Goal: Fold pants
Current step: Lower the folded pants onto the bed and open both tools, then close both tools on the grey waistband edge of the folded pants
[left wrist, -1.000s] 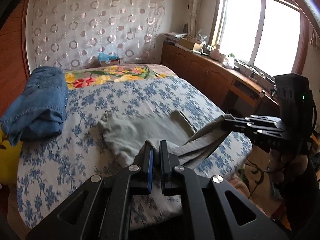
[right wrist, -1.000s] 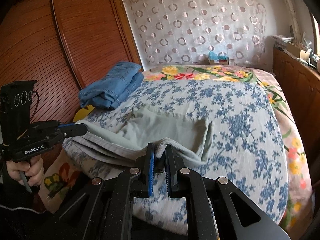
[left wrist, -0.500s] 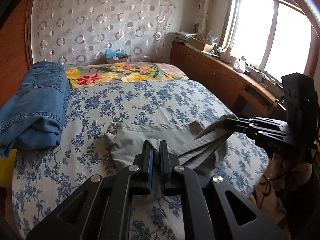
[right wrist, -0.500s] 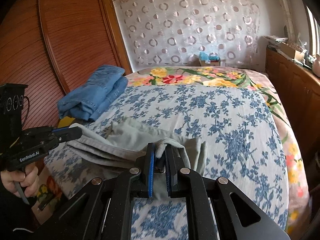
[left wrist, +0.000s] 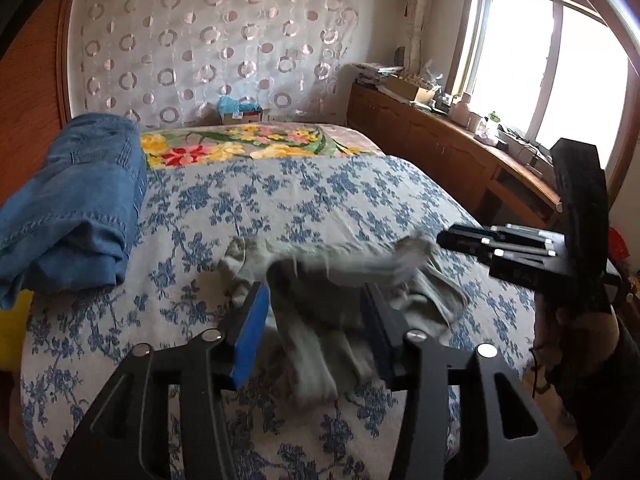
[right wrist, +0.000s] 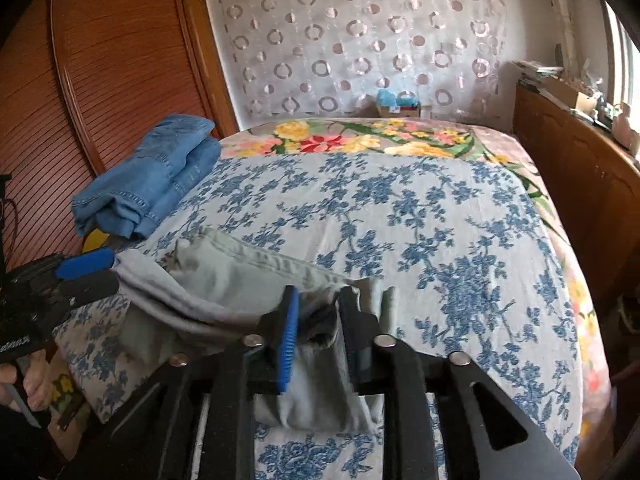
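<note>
Soft, matt grey-green cloth pants (left wrist: 320,304) lie rumpled on a bed (left wrist: 320,200) covered in woven cotton-like cloth printed with blue flowers. Thick blue denim jeans (left wrist: 80,208) show stitched seams. Each tool (left wrist: 316,320) is matt black plastic with shiny metal bolts. The wardrobe (right wrist: 100,80) is glossy ribbed reddish wood.

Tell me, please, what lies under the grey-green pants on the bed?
Under the grey-green pants is the blue-flowered bedspread; its print shows all around them. The patch directly beneath, and anything on it, is covered by the bunched cloth.
</note>
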`<state>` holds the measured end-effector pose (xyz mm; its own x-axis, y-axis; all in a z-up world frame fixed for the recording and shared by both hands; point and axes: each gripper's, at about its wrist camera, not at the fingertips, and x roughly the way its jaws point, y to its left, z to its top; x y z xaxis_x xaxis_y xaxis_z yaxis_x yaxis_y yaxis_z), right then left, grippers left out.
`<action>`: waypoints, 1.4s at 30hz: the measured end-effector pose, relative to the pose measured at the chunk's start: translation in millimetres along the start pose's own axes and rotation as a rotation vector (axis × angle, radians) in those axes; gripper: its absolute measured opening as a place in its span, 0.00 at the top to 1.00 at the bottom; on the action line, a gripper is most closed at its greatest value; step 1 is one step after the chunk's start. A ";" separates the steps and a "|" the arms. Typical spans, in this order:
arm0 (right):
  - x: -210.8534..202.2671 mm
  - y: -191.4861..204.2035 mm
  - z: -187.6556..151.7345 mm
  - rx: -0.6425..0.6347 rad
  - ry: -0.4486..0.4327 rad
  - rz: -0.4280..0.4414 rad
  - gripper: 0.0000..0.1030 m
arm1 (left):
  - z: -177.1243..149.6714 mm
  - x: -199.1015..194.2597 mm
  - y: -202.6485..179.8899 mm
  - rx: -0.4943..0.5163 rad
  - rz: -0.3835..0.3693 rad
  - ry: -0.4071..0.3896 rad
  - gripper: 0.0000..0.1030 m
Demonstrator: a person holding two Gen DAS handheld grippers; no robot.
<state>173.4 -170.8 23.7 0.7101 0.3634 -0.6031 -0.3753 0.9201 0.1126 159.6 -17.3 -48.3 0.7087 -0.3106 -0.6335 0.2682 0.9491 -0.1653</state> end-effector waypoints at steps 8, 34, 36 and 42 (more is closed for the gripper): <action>-17.6 -7.5 -26.5 -0.063 0.025 -0.026 0.66 | -29.8 1.7 8.9 -0.026 0.003 0.044 0.51; -14.8 -32.7 -56.4 -0.001 0.059 -0.021 0.97 | -56.3 32.2 6.5 0.006 0.007 0.147 0.72; -9.7 -31.0 -61.0 -0.018 0.077 -0.026 0.97 | -56.5 31.7 6.3 0.004 -0.001 0.145 0.78; -8.5 -34.6 -64.1 -0.009 0.077 -0.011 0.97 | -50.9 19.9 3.1 0.023 0.016 0.120 0.89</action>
<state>142.1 -215.1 -25.7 0.6664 0.3403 -0.6634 -0.3731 0.9226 0.0984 141.3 -17.8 -99.8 0.6304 -0.2853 -0.7219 0.2729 0.9521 -0.1380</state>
